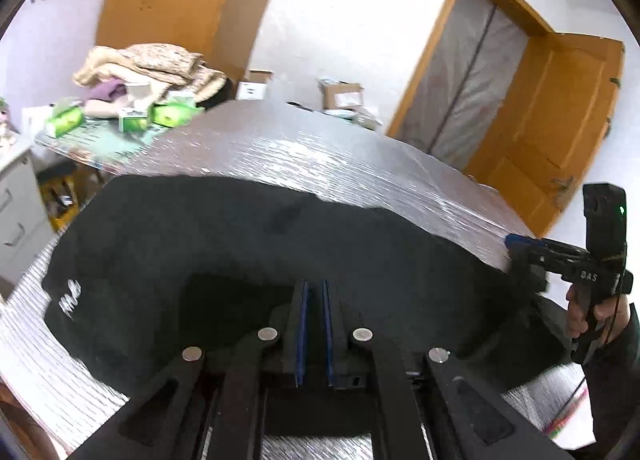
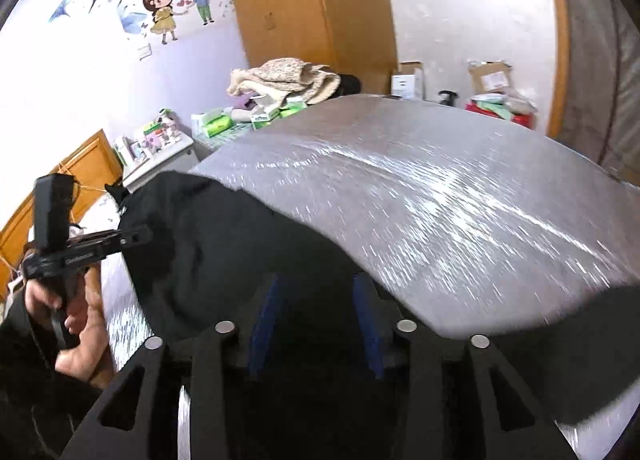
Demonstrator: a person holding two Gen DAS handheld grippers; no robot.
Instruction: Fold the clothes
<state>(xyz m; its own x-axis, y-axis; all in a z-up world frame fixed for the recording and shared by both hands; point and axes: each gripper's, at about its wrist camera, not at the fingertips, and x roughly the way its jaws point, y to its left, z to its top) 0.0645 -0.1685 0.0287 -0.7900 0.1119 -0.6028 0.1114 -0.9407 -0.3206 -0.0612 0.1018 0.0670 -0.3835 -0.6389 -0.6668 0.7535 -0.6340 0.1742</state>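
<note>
A black garment (image 1: 224, 244) with small white lettering at its left end lies across the silver mat (image 1: 320, 156). My left gripper (image 1: 315, 288) is nearly closed, its blue pads pinching the garment's near edge. My right gripper (image 2: 320, 284) has its blue pads wider apart, with black cloth (image 2: 240, 244) bunched between them; the grip itself is hidden in the dark fabric. The right gripper also shows in the left wrist view (image 1: 516, 244) at the garment's right end. The left gripper shows in the right wrist view (image 2: 140, 234) at the garment's left end.
A side table (image 1: 92, 148) at the back left holds a pile of folded beige cloth (image 1: 160, 64) and green tissue packs (image 1: 136, 118). Cardboard boxes (image 1: 340, 94) stand by the far wall. An orange door (image 1: 560, 116) is open at right. A white drawer unit (image 1: 16, 204) stands at left.
</note>
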